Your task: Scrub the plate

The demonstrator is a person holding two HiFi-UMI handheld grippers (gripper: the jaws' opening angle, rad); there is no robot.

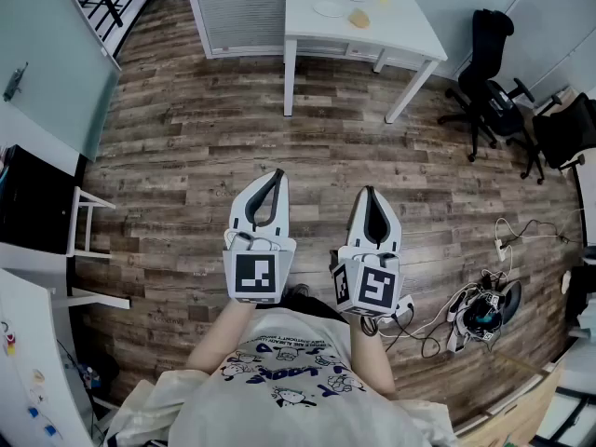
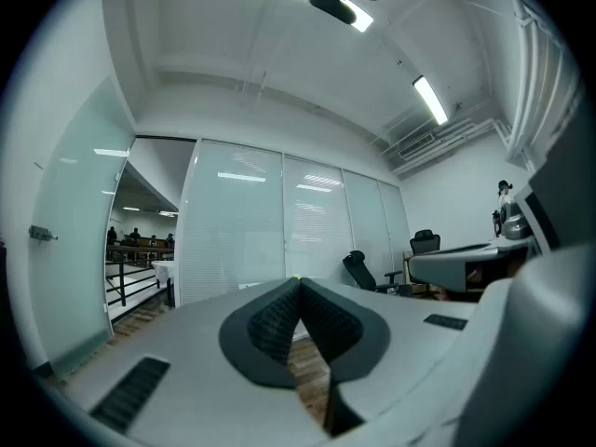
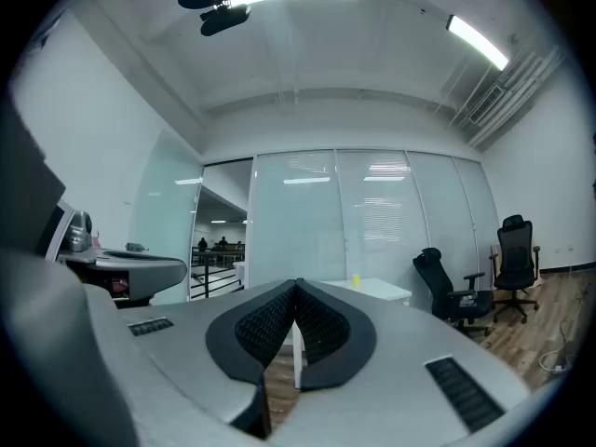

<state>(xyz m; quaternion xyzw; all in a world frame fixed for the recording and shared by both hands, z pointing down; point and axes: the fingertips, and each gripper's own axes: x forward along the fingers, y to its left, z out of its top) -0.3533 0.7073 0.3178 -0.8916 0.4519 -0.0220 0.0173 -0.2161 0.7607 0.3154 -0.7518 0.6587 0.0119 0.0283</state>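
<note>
looking down from my head, i hold my left gripper (image 1: 277,173) and right gripper (image 1: 370,191) level, side by side over the wooden floor (image 1: 186,138), well apart from the white table (image 1: 410,35) where the plate (image 1: 328,8) lies beside a yellowish pad (image 1: 359,18). in the left gripper view its jaws are clenched tip to tip and empty, facing frosted glass panels. in the right gripper view the jaws are likewise pressed together and empty, with the table far beyond them.

Left gripper (image 1: 277,173) and right gripper (image 1: 370,192) are held level, side by side in front of the torso, tips pointing away from the person. Jaws of both are closed tip to tip, nothing between them. Bare forearms run back to the body.
</note>
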